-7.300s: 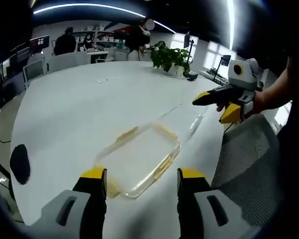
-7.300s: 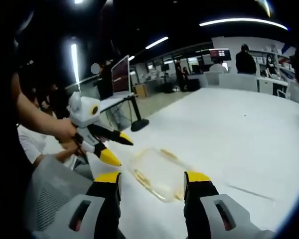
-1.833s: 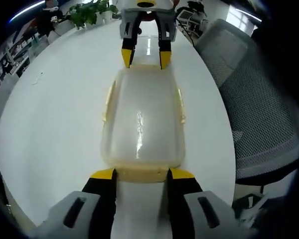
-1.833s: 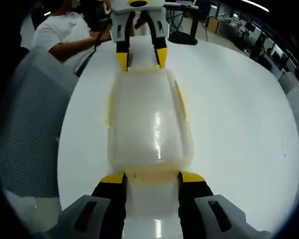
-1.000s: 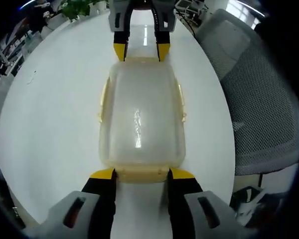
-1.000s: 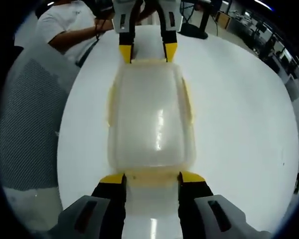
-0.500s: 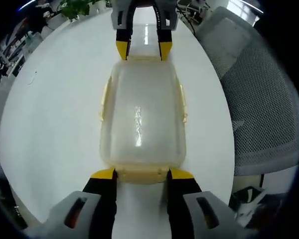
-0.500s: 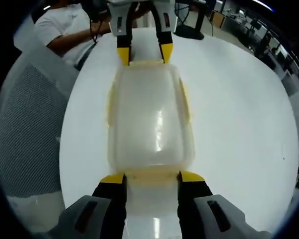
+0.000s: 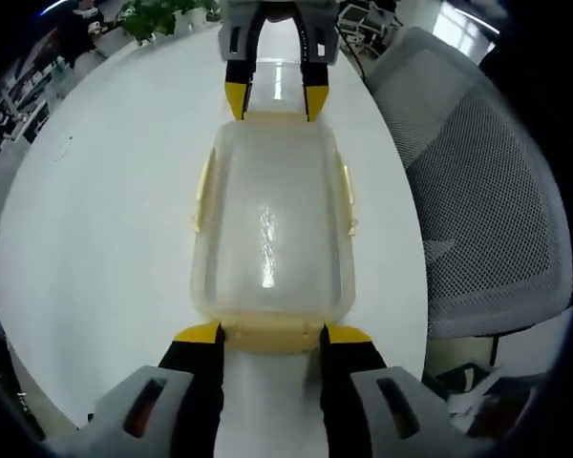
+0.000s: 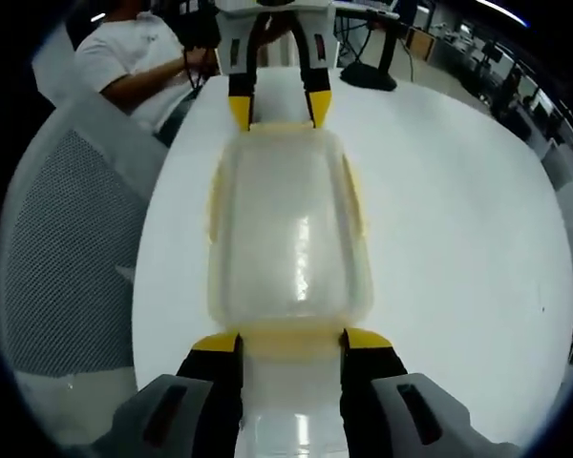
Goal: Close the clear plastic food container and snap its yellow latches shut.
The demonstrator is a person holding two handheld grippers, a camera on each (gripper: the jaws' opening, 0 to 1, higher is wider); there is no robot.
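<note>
A clear container (image 9: pixel 270 224) lies lengthwise between two hand-held grippers on a white table (image 9: pixel 105 219), its long axis running straight from one tool to the other, so that each gripper faces a short end and neither is the nearer. In the left gripper view the left gripper (image 9: pixel 269 333) sits at the near short end, its yellow tips either side of the end latch (image 9: pixel 270 336), jaws parted about the width of that latch and apparently touching it; whether they are pressing it cannot be told. At the far end the right gripper (image 9: pixel 273 99) meets the opposite end latch in the same way, tips spread and pointing back along the container. The right gripper view mirrors this: the right gripper (image 10: pixel 290 342) brackets its own end latch (image 10: pixel 290 342) at the bottom, the container (image 10: pixel 288 234) stretches away, and the left gripper (image 10: pixel 279 108) closes off the far end. The lid appears seated on the box, and the yellow side latches (image 9: pixel 202 196) along the long edges stand slightly out from the wall, seemingly not yet snapped down. Both tools are held low and roughly level with the table, aimed along the container's length, so the coming move looks to turn on pushing the two end latches in from opposite ends. A mesh chair (image 9: pixel 477 181) stands just beside the table, and a seated person (image 10: pixel 134 57) is at the table's far side.
</note>
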